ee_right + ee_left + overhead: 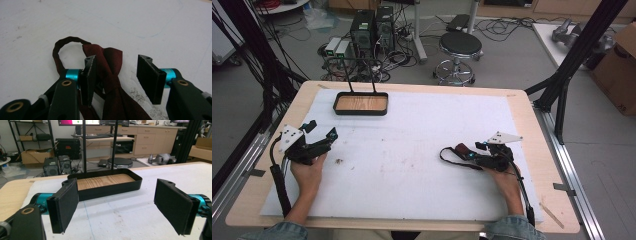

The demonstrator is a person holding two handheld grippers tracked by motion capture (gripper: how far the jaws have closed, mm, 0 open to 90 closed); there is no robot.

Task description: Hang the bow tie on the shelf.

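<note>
Right gripper [116, 75] open astride tie [110, 75], ungrasped; left gripper [116, 207] open, empty; tray [105, 182] empty. Nothing moved yet, I judge.

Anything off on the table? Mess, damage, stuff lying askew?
Small stuff. The white mat has brown smudges and crumbs, notably a speck cluster near the left gripper. The dark red tie lies bunched and looped between the open jaws of the right gripper. The tray sits square.

Three cameras watched one desk [422, 100].
One looked down from high; two rode low and close, all seeing its white top.
</note>
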